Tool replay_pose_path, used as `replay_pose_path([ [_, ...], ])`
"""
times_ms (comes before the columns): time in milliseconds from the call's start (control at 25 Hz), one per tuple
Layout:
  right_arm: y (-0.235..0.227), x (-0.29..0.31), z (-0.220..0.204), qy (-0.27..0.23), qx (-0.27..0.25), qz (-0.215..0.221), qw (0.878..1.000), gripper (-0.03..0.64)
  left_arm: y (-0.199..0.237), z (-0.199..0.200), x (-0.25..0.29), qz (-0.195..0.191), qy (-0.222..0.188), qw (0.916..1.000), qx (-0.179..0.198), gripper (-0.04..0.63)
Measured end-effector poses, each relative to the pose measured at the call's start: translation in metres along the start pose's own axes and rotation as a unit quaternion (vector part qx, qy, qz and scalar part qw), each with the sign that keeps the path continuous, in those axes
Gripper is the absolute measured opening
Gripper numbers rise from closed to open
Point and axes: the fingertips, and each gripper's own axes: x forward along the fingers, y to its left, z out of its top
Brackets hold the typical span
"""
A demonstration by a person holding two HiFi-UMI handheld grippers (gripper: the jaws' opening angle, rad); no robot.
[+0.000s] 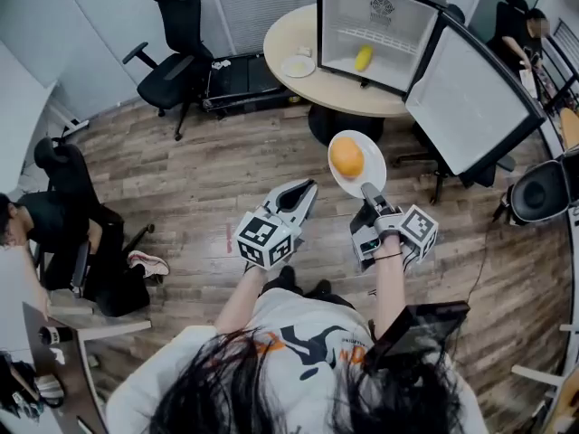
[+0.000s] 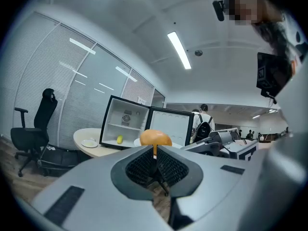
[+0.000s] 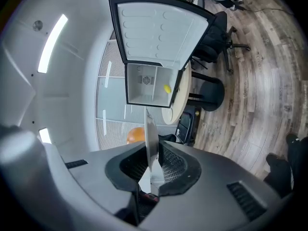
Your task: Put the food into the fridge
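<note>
An orange [image 1: 346,157] lies on a white plate [image 1: 373,172], and my right gripper [image 1: 370,194] is shut on the plate's near rim. In the right gripper view the plate [image 3: 149,129] stands edge-on between the pads, with the orange [image 3: 135,135] to its left. My left gripper [image 1: 306,190] hovers beside the plate on its left, shut and holding nothing; from its own camera the orange [image 2: 155,137] shows just beyond the jaws. Ahead, a small black fridge [image 1: 372,27] stands on a round table [image 1: 289,34] with its door [image 1: 470,98] swung open. A yellow fruit [image 1: 363,58] rests inside it.
A second small white plate [image 1: 298,66] sits on the table left of the fridge. Black office chairs [image 1: 176,43] stand at the far left. A person [image 1: 63,229] sits at the left, another [image 1: 523,33] at the far right. A round black device [image 1: 540,191] stands on the floor at right.
</note>
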Motion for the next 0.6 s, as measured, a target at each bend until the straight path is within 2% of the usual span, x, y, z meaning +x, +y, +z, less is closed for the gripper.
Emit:
replay_pose_path([
  [600, -0.009, 0.011, 0.02, 0.028, 0.002, -0.001, 1.0, 0.054, -0.007, -0.003, 0.028, 0.013, -0.006, 0.9999, -0.003, 0.014],
])
